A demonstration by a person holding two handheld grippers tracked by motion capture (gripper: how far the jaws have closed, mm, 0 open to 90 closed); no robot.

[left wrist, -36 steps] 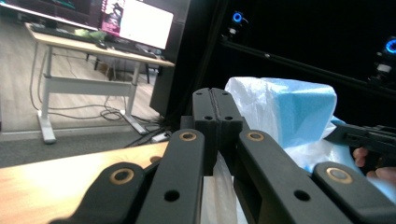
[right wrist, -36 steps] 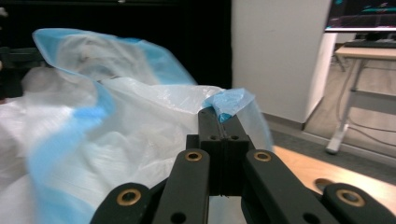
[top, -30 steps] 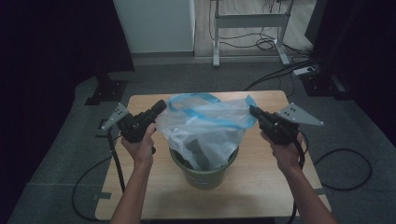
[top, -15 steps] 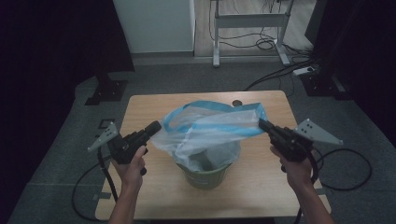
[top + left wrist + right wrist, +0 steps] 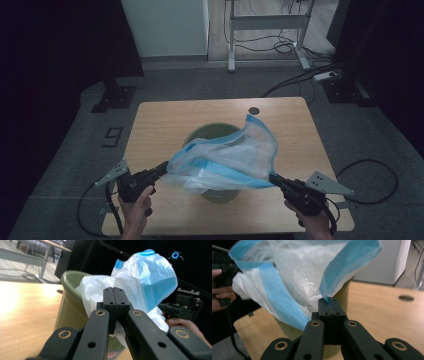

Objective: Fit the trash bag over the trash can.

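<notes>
A translucent white plastic bag [image 5: 225, 160] with a blue rim is stretched over an olive green bin [image 5: 210, 135] on the wooden table [image 5: 165, 120]. My left gripper [image 5: 165, 167] is shut on the bag's left edge near the table's front. My right gripper [image 5: 272, 177] is shut on the blue rim at the bag's right corner. In the left gripper view the closed jaws of the left gripper [image 5: 115, 293] pinch white film of the bag [image 5: 147, 277] beside the bin [image 5: 72, 297]. In the right gripper view the right gripper [image 5: 328, 301] clamps the blue band of the bag [image 5: 294, 270].
A round cable hole [image 5: 254, 110] sits at the table's far right. Cables [image 5: 370, 180] trail on the grey floor on both sides. A white cabinet [image 5: 165, 25] and a metal desk frame [image 5: 265, 22] stand beyond the table.
Both grippers have come down and toward the table's front edge, pulling the bag with them. The bag, earlier held up over the bin, now stretches low across the bin's near side.
</notes>
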